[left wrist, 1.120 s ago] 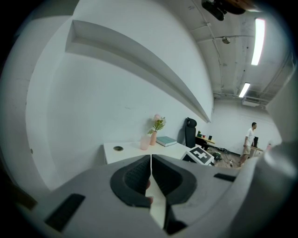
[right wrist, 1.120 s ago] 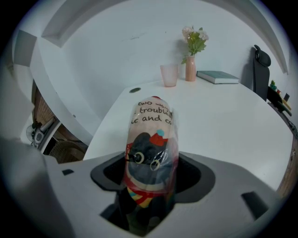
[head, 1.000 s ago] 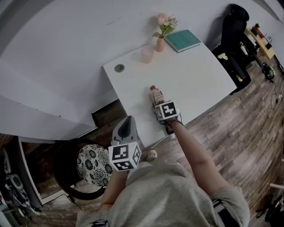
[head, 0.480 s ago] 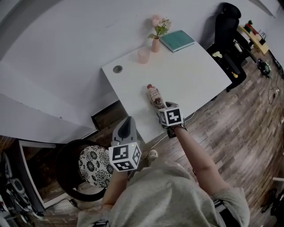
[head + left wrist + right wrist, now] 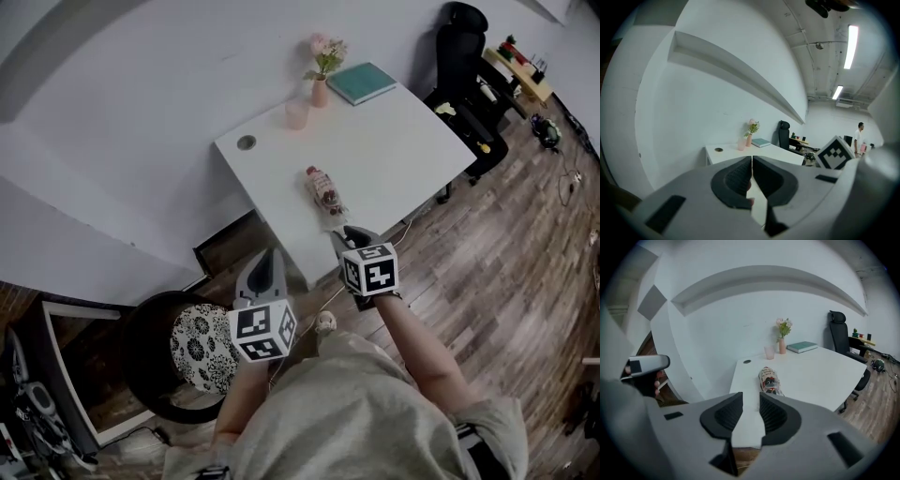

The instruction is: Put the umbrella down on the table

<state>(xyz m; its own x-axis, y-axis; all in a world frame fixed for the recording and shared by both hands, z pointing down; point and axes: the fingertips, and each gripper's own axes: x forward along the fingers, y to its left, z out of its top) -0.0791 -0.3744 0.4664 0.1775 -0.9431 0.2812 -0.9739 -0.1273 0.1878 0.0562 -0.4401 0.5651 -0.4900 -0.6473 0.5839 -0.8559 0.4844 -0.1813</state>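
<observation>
White tabletop (image 5: 394,141) bears the umbrella (image 5: 325,190), lying 11-to-5, at 11 o'clock from the nearer right tool (image 5: 345,236), whose empty jaws have just been closing, now half-spread.

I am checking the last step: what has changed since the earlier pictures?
The right gripper drew back from the umbrella toward the person; its jaws have just been closing, with nothing between them. The umbrella stays lying on the table; the left gripper looks unchanged, shut.

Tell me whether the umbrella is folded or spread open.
Folded. The umbrella lies flat on the white table as a short, tight bundle, with no canopy spread out.
</observation>
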